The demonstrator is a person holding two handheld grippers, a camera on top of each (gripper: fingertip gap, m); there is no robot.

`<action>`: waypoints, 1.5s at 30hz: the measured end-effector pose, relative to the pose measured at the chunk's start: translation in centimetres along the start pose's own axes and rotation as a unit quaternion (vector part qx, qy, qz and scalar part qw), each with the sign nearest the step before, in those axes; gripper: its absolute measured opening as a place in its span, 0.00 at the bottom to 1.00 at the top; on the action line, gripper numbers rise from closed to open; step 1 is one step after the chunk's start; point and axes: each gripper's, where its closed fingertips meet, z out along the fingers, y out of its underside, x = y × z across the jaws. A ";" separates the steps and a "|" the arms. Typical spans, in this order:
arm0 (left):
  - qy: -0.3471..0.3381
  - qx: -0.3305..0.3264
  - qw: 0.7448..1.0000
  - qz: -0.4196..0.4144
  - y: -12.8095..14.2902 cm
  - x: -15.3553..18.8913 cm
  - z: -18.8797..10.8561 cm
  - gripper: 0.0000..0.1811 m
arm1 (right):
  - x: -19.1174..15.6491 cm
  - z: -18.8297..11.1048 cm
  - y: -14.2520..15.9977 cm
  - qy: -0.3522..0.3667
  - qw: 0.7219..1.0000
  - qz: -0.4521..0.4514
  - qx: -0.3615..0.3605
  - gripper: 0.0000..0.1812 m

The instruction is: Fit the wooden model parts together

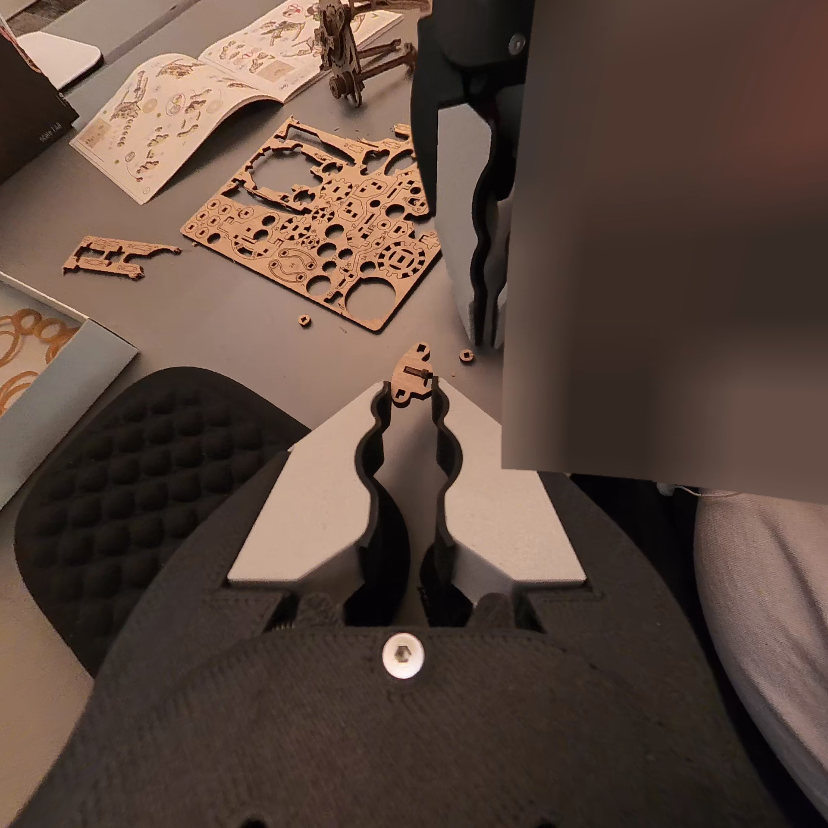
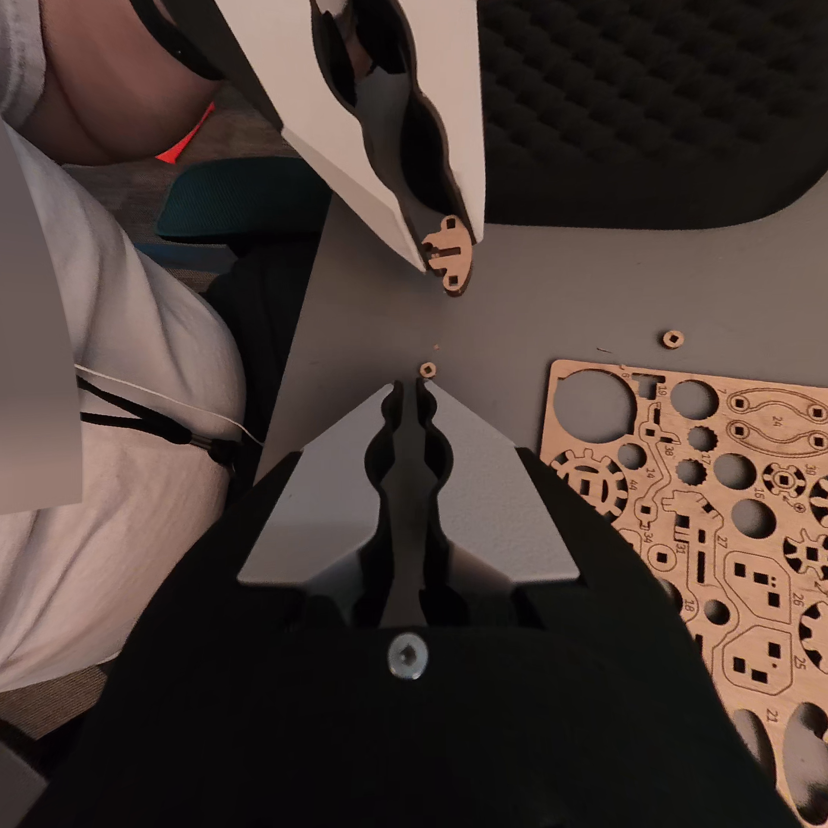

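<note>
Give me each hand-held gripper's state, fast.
Left hand-held gripper: closed on the small wooden part.
Right hand-held gripper: nearly closed, holding nothing.

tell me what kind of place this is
Likely a hobby or craft desk indoors. A laser-cut wooden parts sheet lies on a grey table beside an open instruction booklet, with a half-built wooden model behind it.
</note>
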 end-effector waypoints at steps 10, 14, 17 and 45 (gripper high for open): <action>0.005 -0.005 1.000 0.028 0.2 0.6 0.0 0.09 | 0.6 -0.6 -0.7 0.002 0.994 -0.107 0.009 0.09; 0.003 -0.016 0.999 0.036 0.6 0.8 0.0 0.09 | 0.4 -0.1 -0.9 -0.024 0.990 -0.141 -0.004 0.09; 0.006 -0.020 0.999 0.037 0.8 1.0 0.0 0.09 | 0.4 0.2 -0.9 -0.031 0.987 -0.159 -0.017 0.08; 0.006 -0.010 0.999 0.033 0.1 1.4 1.0 0.09 | -0.1 -1.7 -5.0 -0.010 0.992 -0.091 0.086 0.03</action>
